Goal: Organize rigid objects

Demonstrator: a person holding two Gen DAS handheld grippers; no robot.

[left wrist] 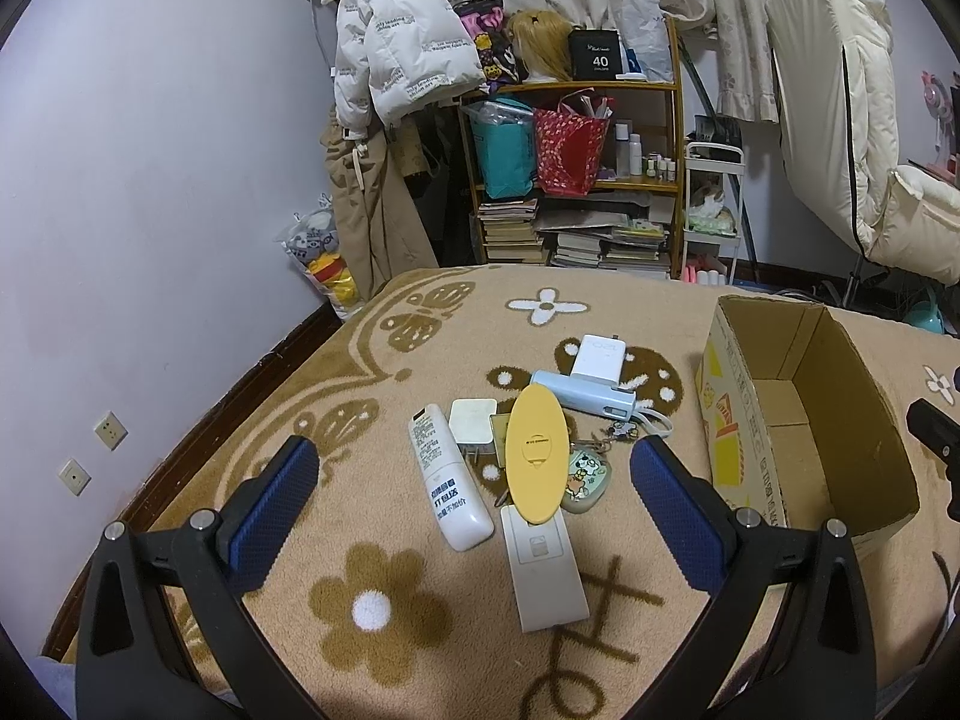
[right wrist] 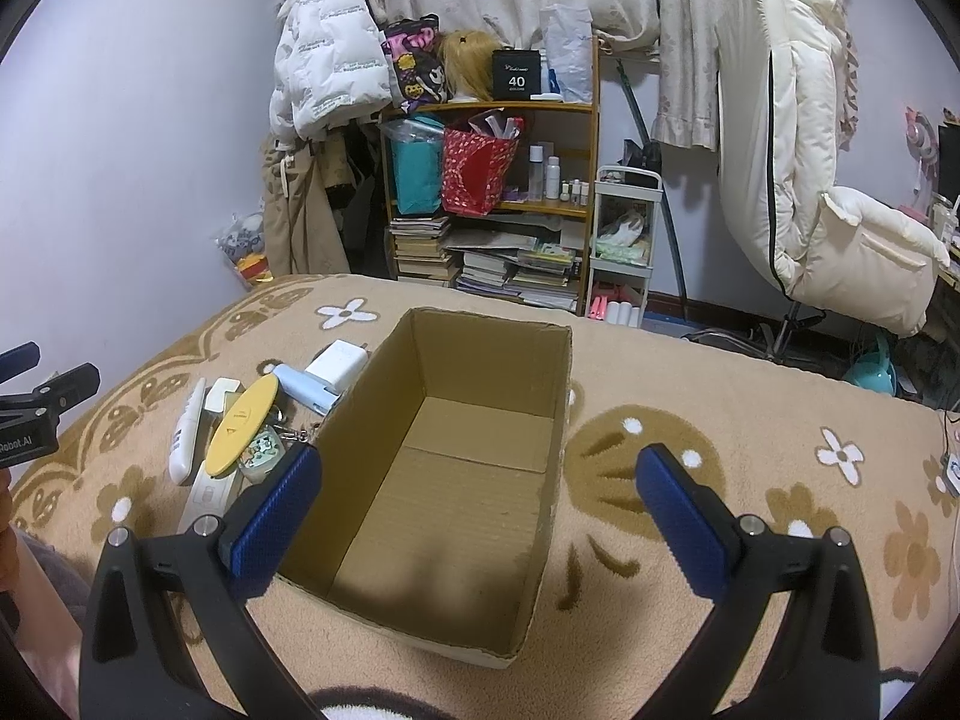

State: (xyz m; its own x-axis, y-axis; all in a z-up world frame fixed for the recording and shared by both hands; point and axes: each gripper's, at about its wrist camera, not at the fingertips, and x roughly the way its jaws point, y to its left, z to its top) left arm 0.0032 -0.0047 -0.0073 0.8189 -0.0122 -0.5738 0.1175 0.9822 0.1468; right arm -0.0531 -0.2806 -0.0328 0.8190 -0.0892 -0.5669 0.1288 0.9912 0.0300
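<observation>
Nothing has yet been put away, as far as can be seen; the cardboard box stands open on the patterned blanket with its floor bare, and every rigid object lies in one cluster just beside its left wall. The cluster is made up of a white remote control, a yellow oval case resting across a flat white remote, a small white charger, a pale blue power bank with a white wall adapter behind it, and a cartoon-printed pouch with a keyring attached; several of these are touching or overlapping.

The left gripper is held above the cluster, its jaws wide apart and gripping nothing, with the yellow case and the remotes seen between the blue pads; the right gripper is held over the near end of the box, its jaws likewise spread and empty.

The task is therefore judged to be at its very start; the whole pile is left to be moved into the box, piece by piece, and the topmost yellow case appears the likeliest to be taken first.
</observation>
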